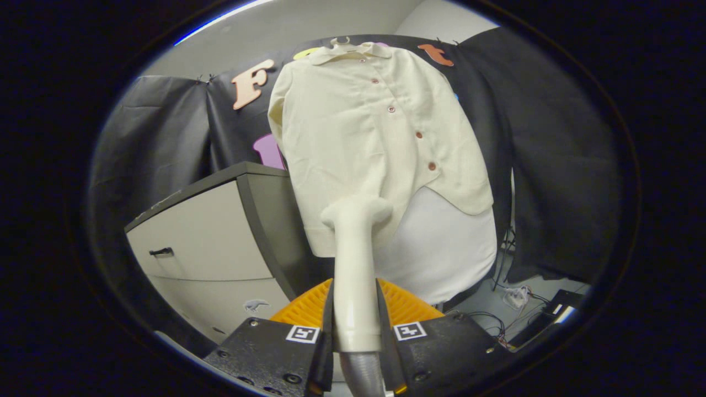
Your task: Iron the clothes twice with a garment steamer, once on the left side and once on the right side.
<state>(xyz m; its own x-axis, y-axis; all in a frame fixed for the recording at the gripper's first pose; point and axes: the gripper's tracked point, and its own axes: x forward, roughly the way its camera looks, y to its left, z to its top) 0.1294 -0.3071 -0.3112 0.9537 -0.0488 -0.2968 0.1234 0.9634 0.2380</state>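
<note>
A cream button-up shirt (pixel 364 127) hangs on a hanger against a white board (pixel 441 248) in front of the booth wall. My gripper (pixel 356 314) is shut on the cream handle of a garment steamer (pixel 353 264), which sticks forward between the fingers. The steamer's head rests near the shirt's lower hem, left of the button row. Whether the head touches the cloth I cannot tell. A grey hose leaves the handle's rear end.
A cabinet (pixel 209 248) with white drawers and a dark top stands to the left of the shirt. Cables and a dark device (pixel 551 314) lie on the floor to the right, below the black cloth.
</note>
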